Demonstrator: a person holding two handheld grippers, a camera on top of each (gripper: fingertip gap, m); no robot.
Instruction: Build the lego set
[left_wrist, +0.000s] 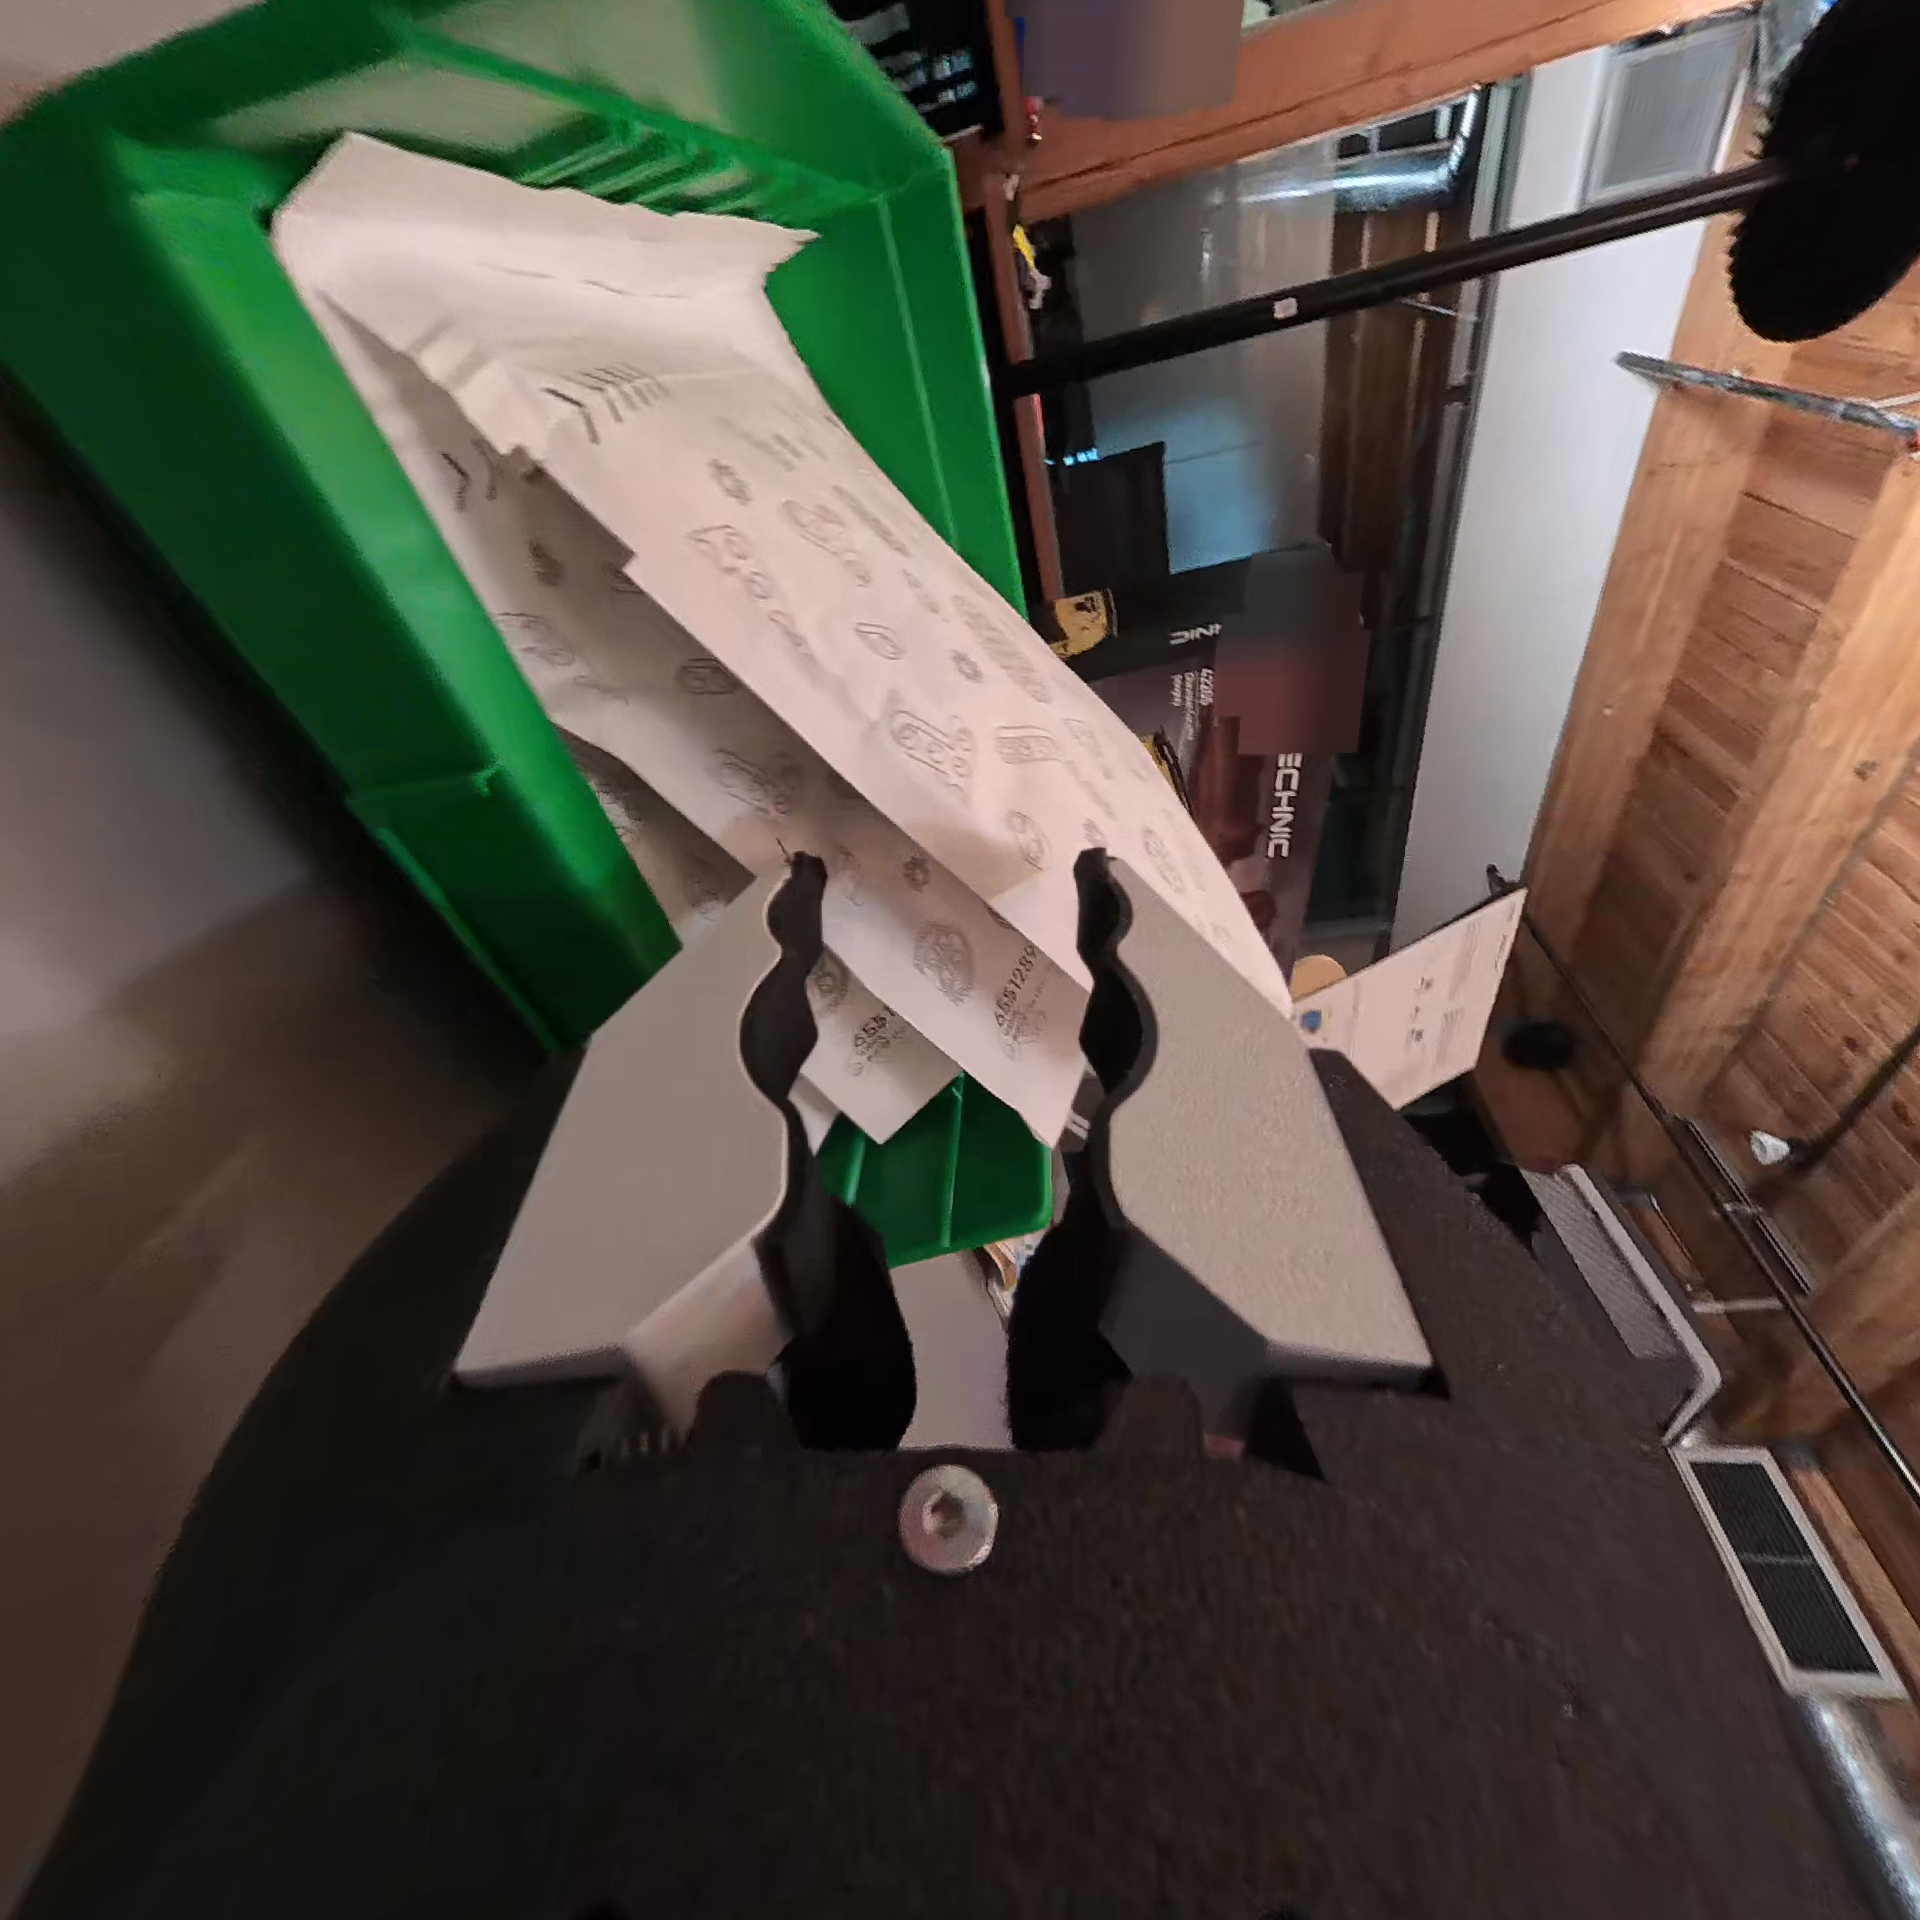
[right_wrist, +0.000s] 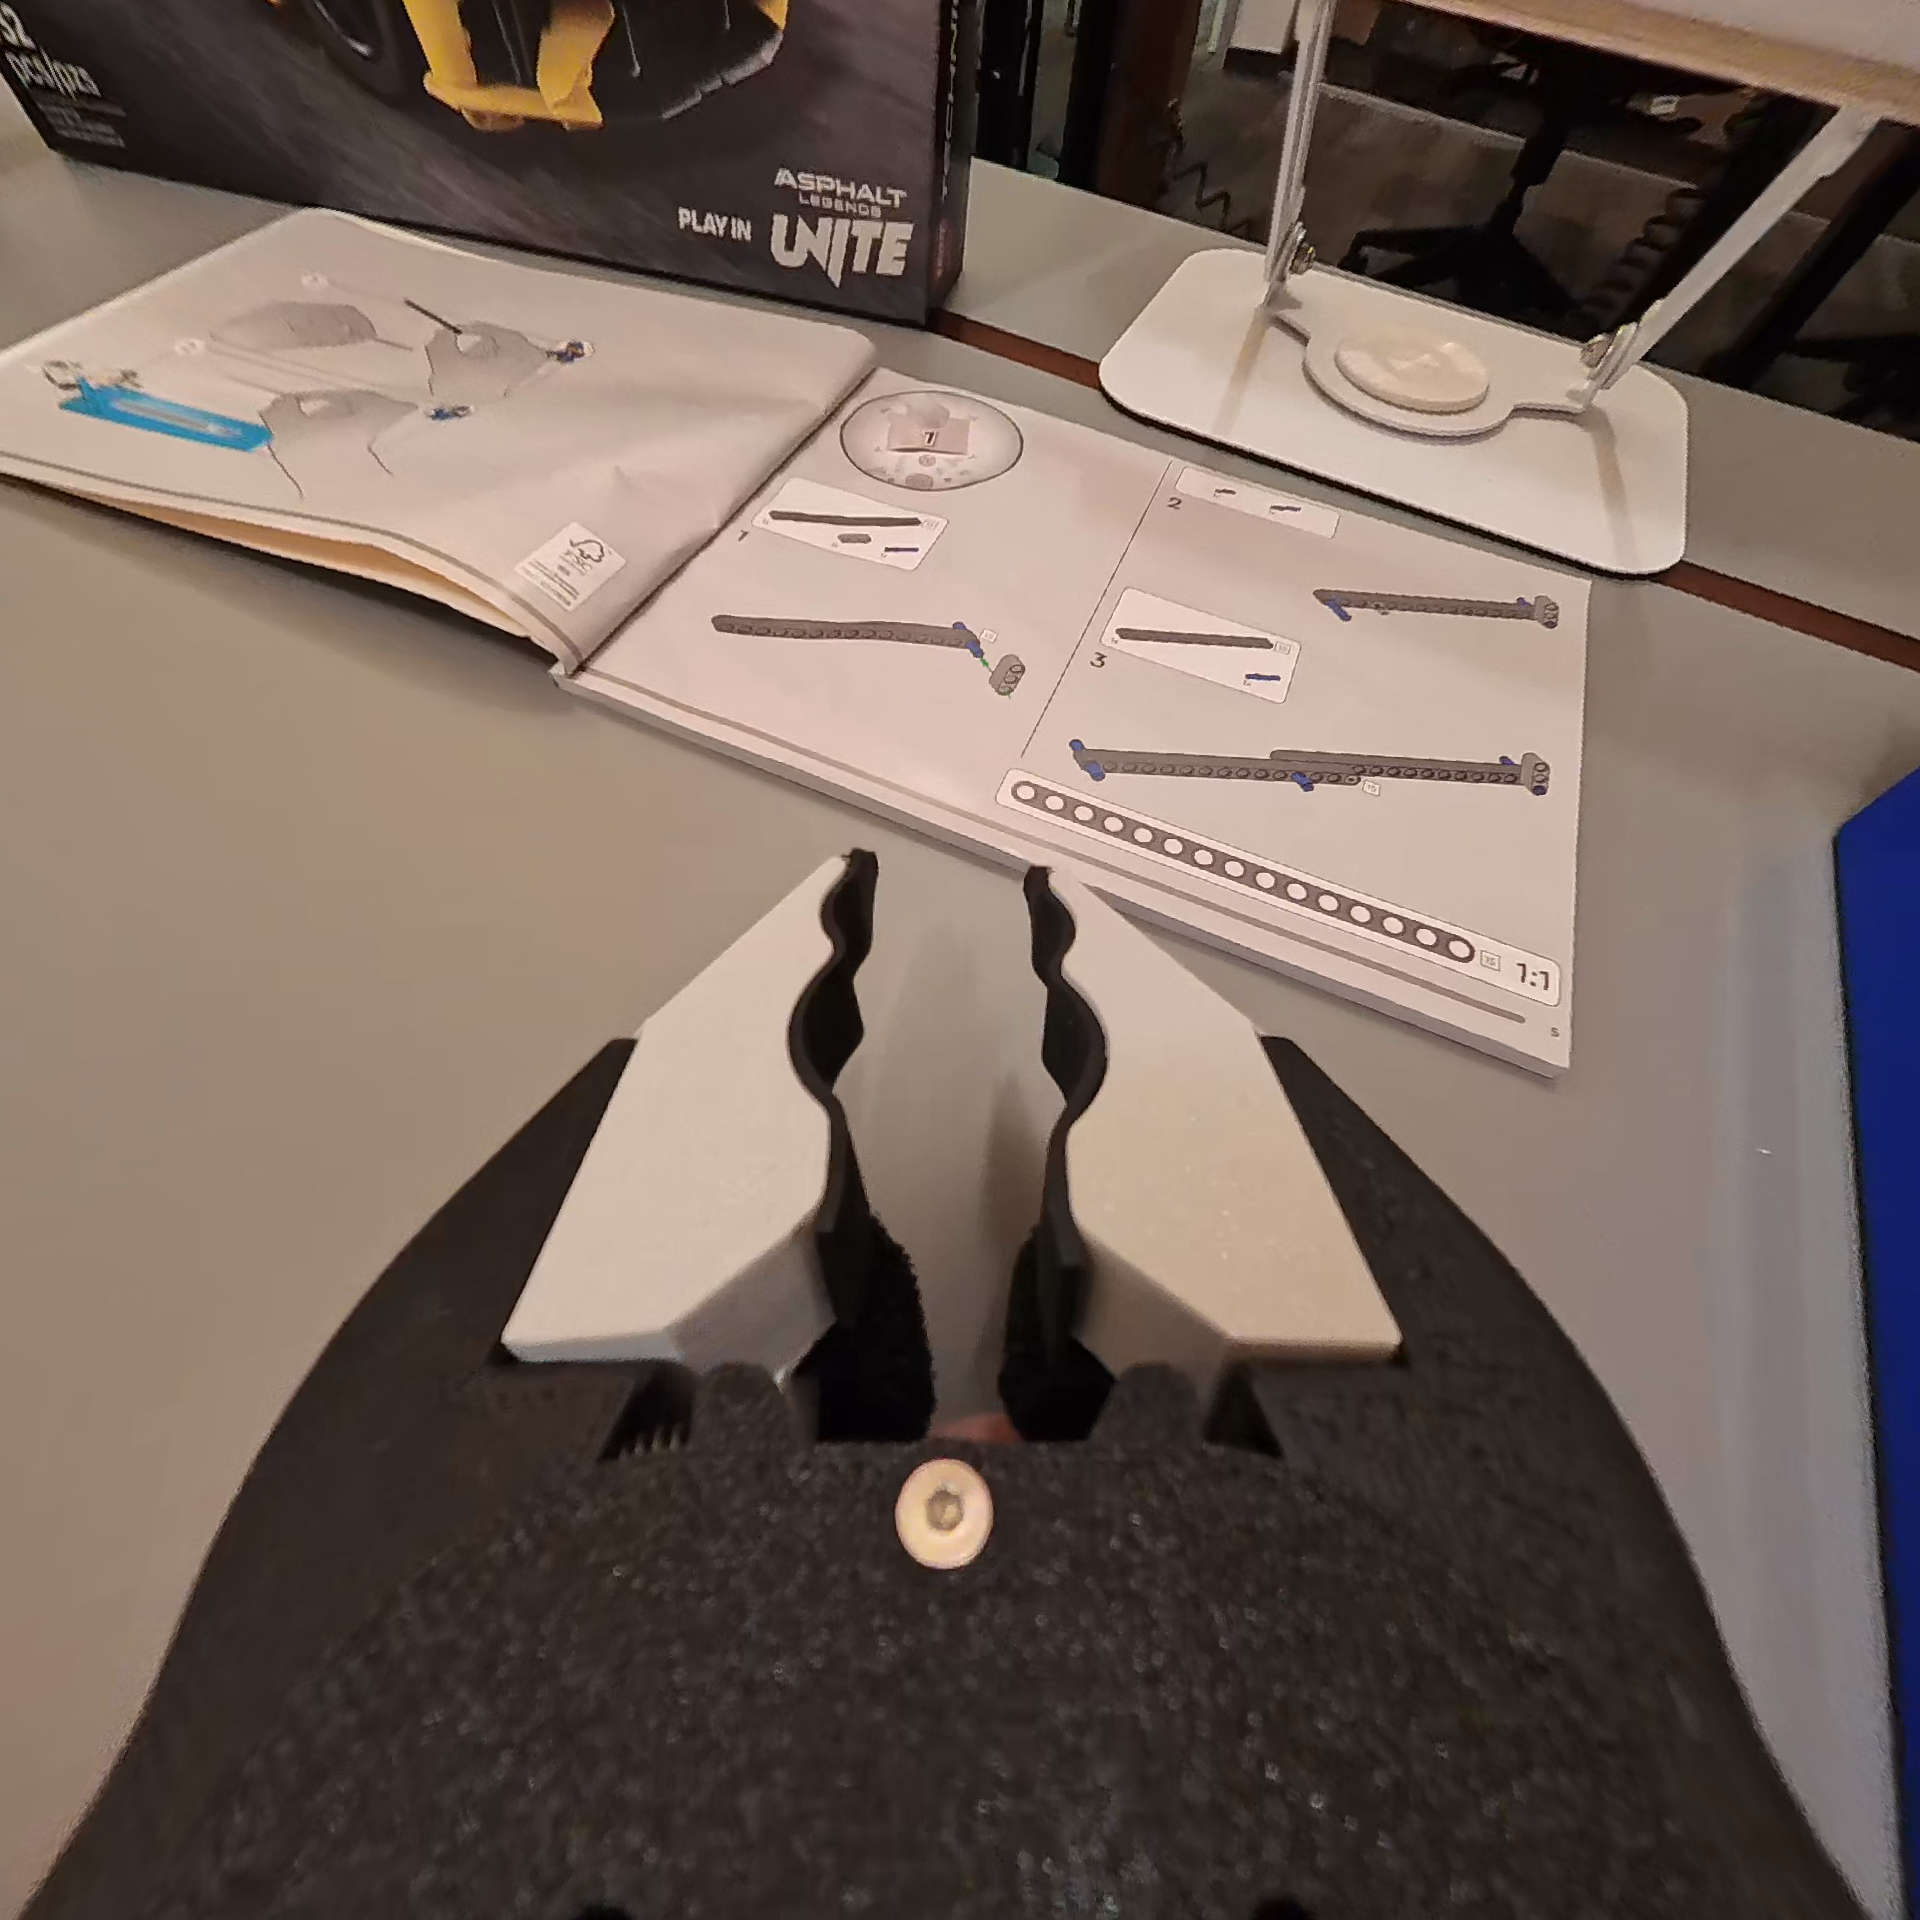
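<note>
In the left wrist view, several white paper parts bags (left_wrist: 727, 540) printed with part outlines lie in a green plastic bin (left_wrist: 312, 499) and stick out over its rim. My left gripper (left_wrist: 948, 860) is open, and the lower ends of the bags hang in the gap between its fingers. I cannot tell whether the fingers touch the paper. In the right wrist view, my right gripper (right_wrist: 948, 868) is open and empty, low over the grey table (right_wrist: 312, 831). It points at the open instruction booklet (right_wrist: 1039, 623), which lies flat just beyond its fingertips.
The dark set box (right_wrist: 623, 135) stands behind the booklet. A white metal stand (right_wrist: 1403, 405) sits at the back right. A blue flat thing (right_wrist: 1881, 1039) lies at the right edge. In the left wrist view a black pole (left_wrist: 1351, 281) and another dark box (left_wrist: 1247, 790) are beyond the bin. Some 60 cm of space lies between my two pairs of fingers. Between my right fingertips and the blue flat thing (right_wrist: 1881, 1039) there is roughly 20 cm.
</note>
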